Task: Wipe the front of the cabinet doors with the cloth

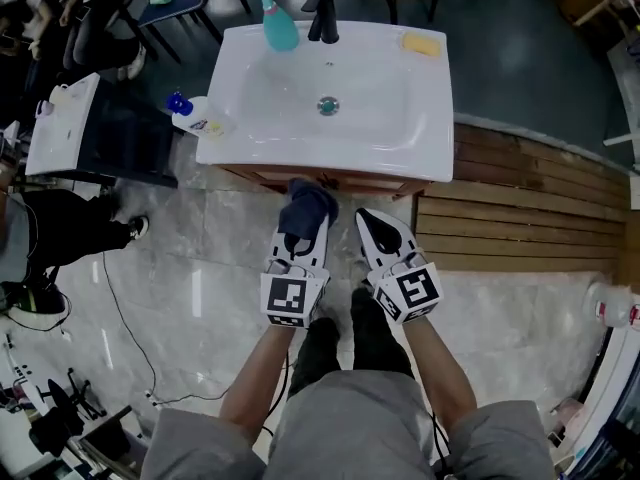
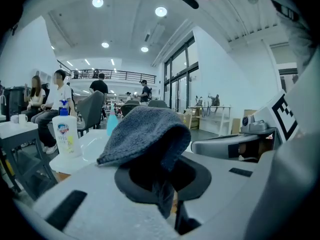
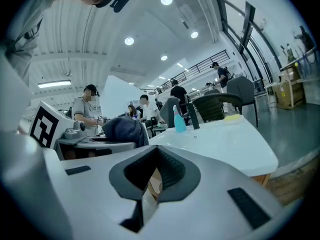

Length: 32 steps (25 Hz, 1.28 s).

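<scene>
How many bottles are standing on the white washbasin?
2. A teal plastic bottle stands on the back rim of the white ceramic washbasin, left of the black tap. A white pump bottle with a blue top stands at its left edge. None seems hidden.

A white washbasin (image 1: 390,128) tops a wooden cabinet (image 1: 380,182), with a black tap (image 1: 322,18) at the basin's back edge. The floor in front is glossy grey marbled tile (image 1: 200,268). Slatted wooden decking (image 1: 520,218) lies along the cabinet's right side, and beyond the basin the floor is dark blue-grey (image 1: 500,38). A white table (image 1: 60,128) stands to the left, and a grey chair (image 2: 92,111) sits further back. Overhead, a white ribbed ceiling (image 2: 125,29) carries round recessed lights (image 2: 97,2). Tall dark-framed windows (image 2: 180,79) fill one side beside a plain white wall (image 2: 230,74), and a railed mezzanine (image 2: 115,75) crosses the far end.
</scene>
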### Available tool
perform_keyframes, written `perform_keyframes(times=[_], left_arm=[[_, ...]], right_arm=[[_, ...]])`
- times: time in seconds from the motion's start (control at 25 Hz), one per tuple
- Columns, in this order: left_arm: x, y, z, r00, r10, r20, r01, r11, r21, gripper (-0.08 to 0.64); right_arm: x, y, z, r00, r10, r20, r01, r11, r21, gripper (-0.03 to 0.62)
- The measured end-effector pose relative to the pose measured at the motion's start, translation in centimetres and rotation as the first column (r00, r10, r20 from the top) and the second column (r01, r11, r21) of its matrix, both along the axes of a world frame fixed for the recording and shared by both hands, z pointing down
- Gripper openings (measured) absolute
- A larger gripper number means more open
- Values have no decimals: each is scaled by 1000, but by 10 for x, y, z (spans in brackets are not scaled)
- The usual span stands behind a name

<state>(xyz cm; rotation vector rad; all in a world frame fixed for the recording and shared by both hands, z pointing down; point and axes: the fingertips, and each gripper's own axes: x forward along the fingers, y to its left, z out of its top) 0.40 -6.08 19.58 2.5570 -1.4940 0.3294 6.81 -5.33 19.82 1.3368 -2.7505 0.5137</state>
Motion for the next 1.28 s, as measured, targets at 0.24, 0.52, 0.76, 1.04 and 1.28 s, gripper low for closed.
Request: perform_keyframes(times=[0.24, 0.52, 0.76, 1.04, 1.28], left_arm=[[-3, 6, -68, 1000, -1, -1, 1, 996, 90, 40], [-2, 32, -126, 999, 32, 26, -36, 984, 175, 40], [-6, 55, -164, 999, 41, 1, -40, 976, 216, 40], [-17, 75, -178, 998, 58, 4, -57, 962, 266, 40], [-26, 80, -181, 999, 47, -12, -43, 965, 259, 40]], right_arm=[[-9, 8, -64, 1000, -11, -1, 11, 996, 88, 9], [-8, 20, -132, 999, 32, 7, -32, 975, 218, 9], [-11, 40, -166, 999, 41, 2, -40, 961, 274, 9], [-25, 62, -177, 999, 35, 1, -34, 956, 292, 9], [-36, 62, -184, 999, 38, 3, -37, 954, 299, 9]])
